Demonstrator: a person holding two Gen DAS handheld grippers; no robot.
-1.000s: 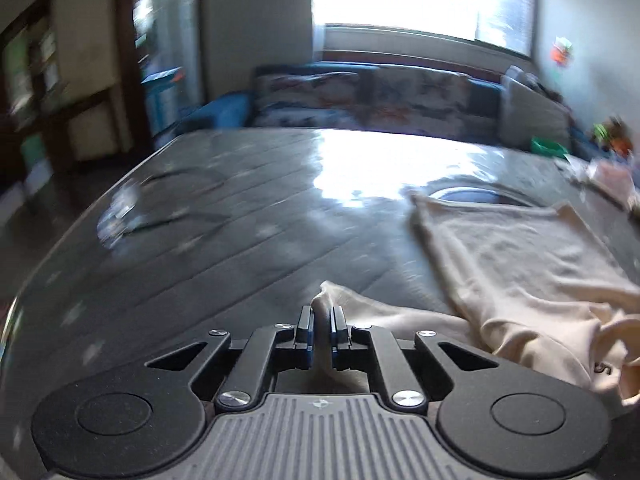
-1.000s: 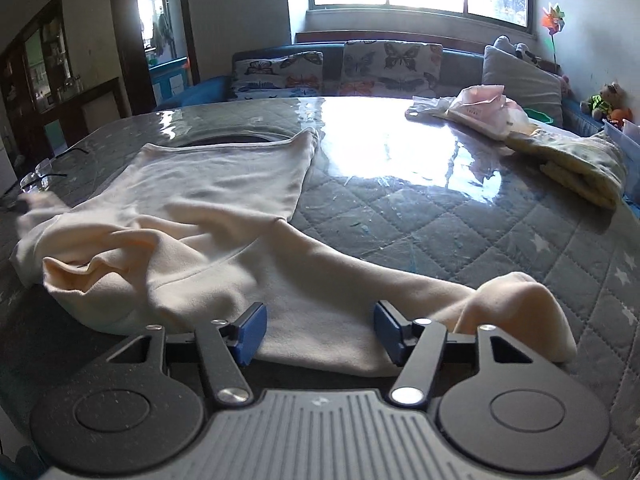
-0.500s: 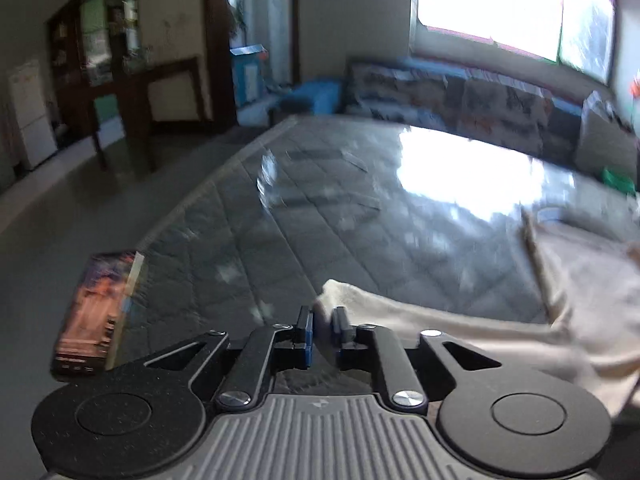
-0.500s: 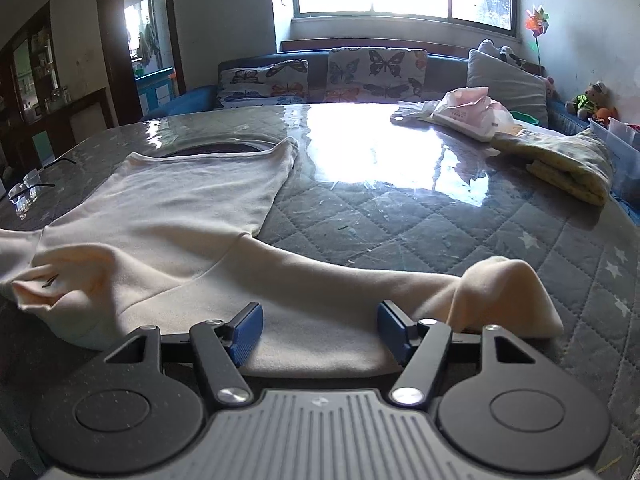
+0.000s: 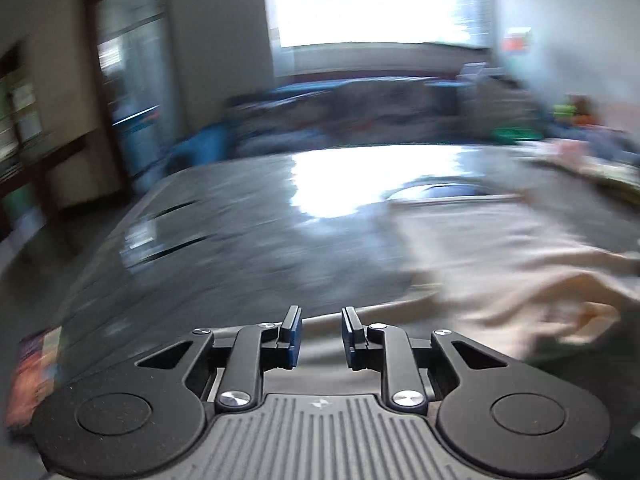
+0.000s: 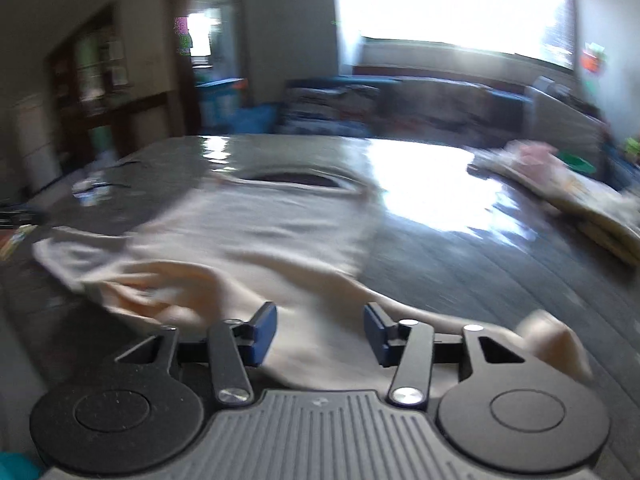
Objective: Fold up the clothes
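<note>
We see a cream sweatshirt (image 6: 256, 240) spread across the dark quilted table (image 6: 480, 272), its body lying flat toward the far side with a dark opening at its far edge. Nearer to us the cloth bunches into soft folds at the left, and one sleeve runs to the right along the near edge, ending in a small raised hump near the right side of the right wrist view. Both views are blurred, so we cannot make out finer detail in the fabric.

Our right gripper (image 6: 320, 328) hangs just over the near part of the sleeve, its blue-padded fingers spread wide with cloth visible in the gap between them; nothing is clamped. Whether the pads touch the fabric we cannot tell.

In the left wrist view the same sweatshirt (image 5: 500, 264) fills the right half of the table (image 5: 224, 240), and a pale strip of it reaches under our left gripper (image 5: 321, 330). That gripper's jaws stand parted by a narrow gap, with the cloth lying below and between them rather than pinched.

Farther right on the table lies a heap of other folded laundry (image 6: 568, 200). Beyond the far edge stands a sofa with patterned cushions (image 6: 420, 108) under a bright window (image 6: 452, 4), whose glare reflects off the tabletop.
</note>
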